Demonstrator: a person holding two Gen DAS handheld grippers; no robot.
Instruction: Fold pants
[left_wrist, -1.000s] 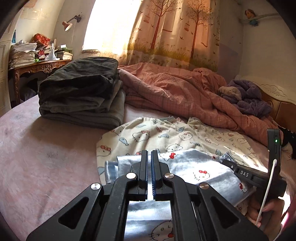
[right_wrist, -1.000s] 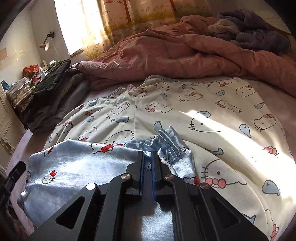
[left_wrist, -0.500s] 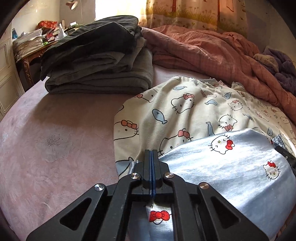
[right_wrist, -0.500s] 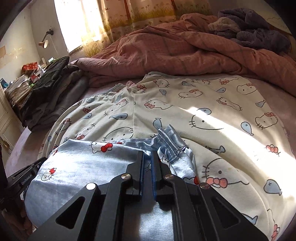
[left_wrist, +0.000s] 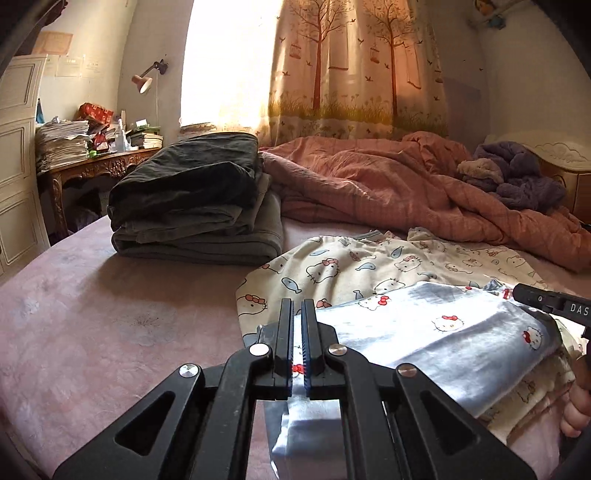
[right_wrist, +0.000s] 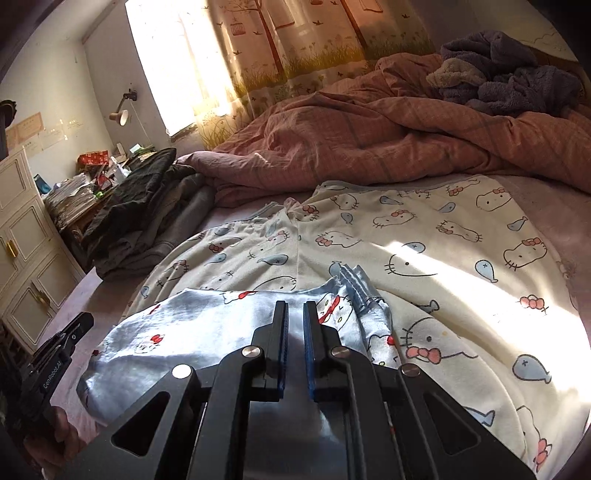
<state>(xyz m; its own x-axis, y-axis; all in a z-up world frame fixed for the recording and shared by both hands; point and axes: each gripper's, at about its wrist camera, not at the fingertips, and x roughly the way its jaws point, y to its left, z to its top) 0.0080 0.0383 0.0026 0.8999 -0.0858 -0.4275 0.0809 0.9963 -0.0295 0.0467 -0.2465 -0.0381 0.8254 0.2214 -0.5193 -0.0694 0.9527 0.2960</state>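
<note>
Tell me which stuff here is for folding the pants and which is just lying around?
For the job: shiny blue pants, left gripper, right gripper.

Lying about: folded dark clothes, pink quilt, purple fleece, cat-print sheet.

Shiny pale-blue satin pants with cat-face print (right_wrist: 207, 328) drape in a folded band across the near edge of the cream cat-and-fish printed fabric (right_wrist: 443, 258), their gathered waistband (right_wrist: 360, 288) bunched on that cream fabric, surface smooth, sunlit.
</note>
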